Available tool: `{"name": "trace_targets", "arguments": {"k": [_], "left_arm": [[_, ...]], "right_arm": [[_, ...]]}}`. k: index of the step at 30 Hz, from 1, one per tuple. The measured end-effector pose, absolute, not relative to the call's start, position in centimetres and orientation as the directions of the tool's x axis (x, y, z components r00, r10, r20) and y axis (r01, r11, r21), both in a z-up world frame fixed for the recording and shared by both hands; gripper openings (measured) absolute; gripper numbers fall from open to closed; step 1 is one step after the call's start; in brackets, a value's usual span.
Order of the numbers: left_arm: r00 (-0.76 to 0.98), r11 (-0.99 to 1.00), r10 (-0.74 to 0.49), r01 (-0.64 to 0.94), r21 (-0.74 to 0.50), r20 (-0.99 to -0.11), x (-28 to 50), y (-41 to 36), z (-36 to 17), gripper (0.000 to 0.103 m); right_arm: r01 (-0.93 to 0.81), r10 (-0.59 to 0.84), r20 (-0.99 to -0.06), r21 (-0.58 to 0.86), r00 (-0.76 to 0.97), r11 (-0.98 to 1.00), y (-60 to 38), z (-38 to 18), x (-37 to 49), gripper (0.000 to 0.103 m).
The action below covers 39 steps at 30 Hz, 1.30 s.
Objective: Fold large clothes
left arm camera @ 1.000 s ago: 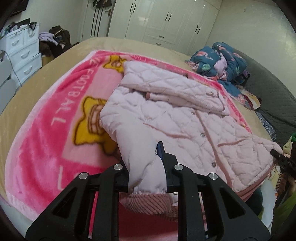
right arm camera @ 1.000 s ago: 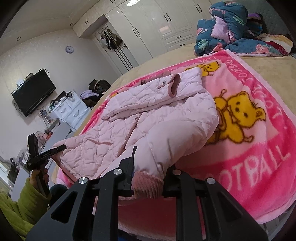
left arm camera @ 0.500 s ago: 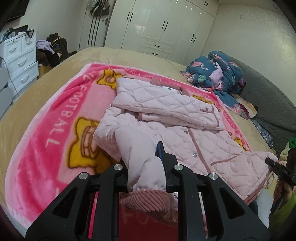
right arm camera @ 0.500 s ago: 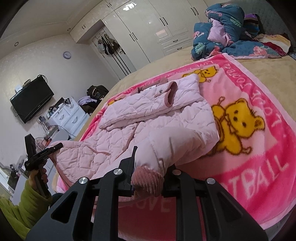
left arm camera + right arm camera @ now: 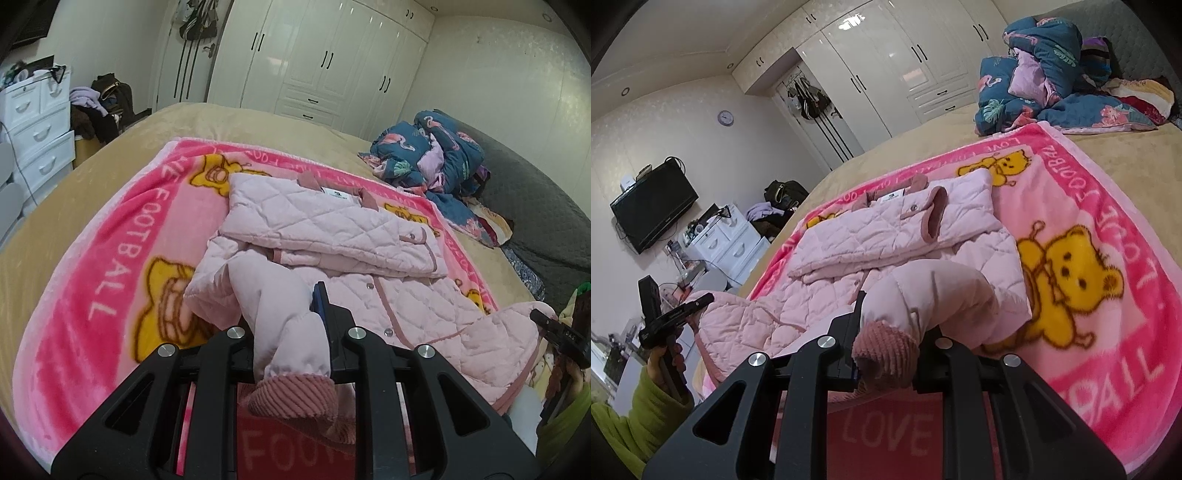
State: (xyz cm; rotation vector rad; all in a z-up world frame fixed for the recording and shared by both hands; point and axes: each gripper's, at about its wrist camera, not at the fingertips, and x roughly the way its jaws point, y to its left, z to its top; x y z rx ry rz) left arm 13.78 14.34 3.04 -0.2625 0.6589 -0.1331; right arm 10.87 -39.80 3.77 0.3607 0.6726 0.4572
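A pale pink quilted jacket (image 5: 332, 229) lies on a pink bear-print blanket (image 5: 110, 266), its top part folded down over the body. My left gripper (image 5: 288, 325) is shut on one sleeve (image 5: 273, 295) just above its ribbed cuff (image 5: 295, 398), held up off the blanket. In the right wrist view the jacket (image 5: 886, 229) lies ahead, and my right gripper (image 5: 894, 325) is shut on the other sleeve (image 5: 934, 291) at its ribbed cuff (image 5: 886, 350). Each view shows the opposite gripper off to the side, the right one (image 5: 554, 328) and the left one (image 5: 676, 314).
The blanket covers a tan bed (image 5: 110, 155). A heap of blue floral bedding (image 5: 428, 147) sits at the far right, beside a grey quilt (image 5: 535, 206). White drawers (image 5: 37, 122) and wardrobes (image 5: 314, 62) stand beyond. A green sleeve (image 5: 631, 417) shows at lower left.
Both grippers have drawn back toward the near edge of the bed with the sleeves still held, so the jacket looks farther off and more of the room shows above it.
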Motion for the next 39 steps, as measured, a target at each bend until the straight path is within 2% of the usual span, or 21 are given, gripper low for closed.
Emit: {"name": "trace_targets", "arguments": {"k": [39], "left_arm": [[0.866, 0.949, -0.175, 0.021, -0.315, -0.469, 20.6, 16.3, 9.0, 0.012]], "right_arm": [[-0.308, 0.462, -0.417, 0.385, 0.783, 0.87, -39.4, 11.1, 20.0, 0.017]]}}
